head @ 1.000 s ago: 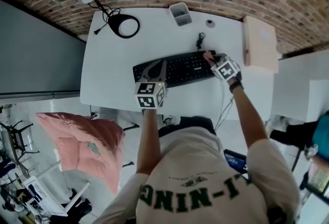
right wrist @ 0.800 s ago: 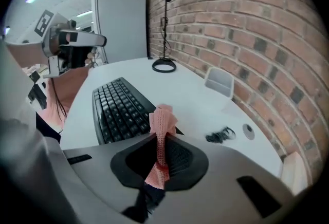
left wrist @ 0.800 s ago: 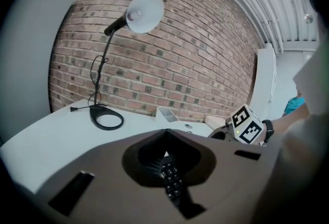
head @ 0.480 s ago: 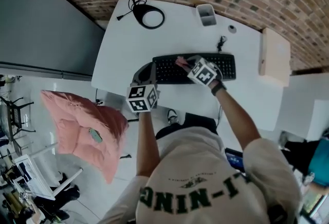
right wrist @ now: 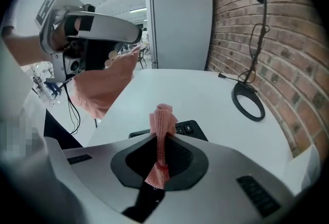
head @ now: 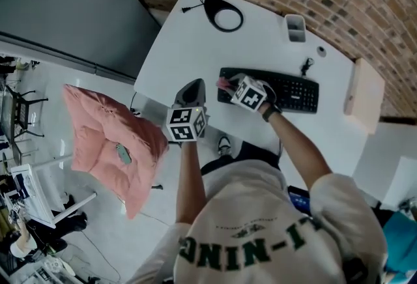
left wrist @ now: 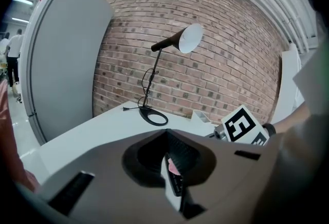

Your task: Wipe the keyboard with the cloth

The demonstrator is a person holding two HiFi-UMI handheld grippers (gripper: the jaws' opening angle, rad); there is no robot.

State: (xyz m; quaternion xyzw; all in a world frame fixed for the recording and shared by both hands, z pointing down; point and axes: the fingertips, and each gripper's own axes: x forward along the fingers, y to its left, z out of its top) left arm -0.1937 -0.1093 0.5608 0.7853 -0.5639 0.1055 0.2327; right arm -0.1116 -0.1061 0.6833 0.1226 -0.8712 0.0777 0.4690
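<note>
A black keyboard (head: 287,91) lies on the white table (head: 189,42). My right gripper (head: 229,86) is over the keyboard's left end, shut on a pink cloth (right wrist: 161,130) that stands up between its jaws. The keyboard's corner keys (right wrist: 188,128) show just beyond the cloth in the right gripper view. My left gripper (head: 193,88) hangs by the table's front edge, left of the keyboard, with its jaws together and nothing in them. The right gripper's marker cube (left wrist: 244,125) shows in the left gripper view.
A desk lamp with a ring base (head: 223,15) stands at the table's back left. A grey pen cup (head: 295,27) sits behind the keyboard. A beige box (head: 365,95) lies at the right end. A pink cushion (head: 111,146) rests on a chair below the table, beside a grey partition (head: 78,9).
The right gripper has dragged the cloth leftward along the keyboard, from its right end to its left end. The left gripper stays near the table's front edge.
</note>
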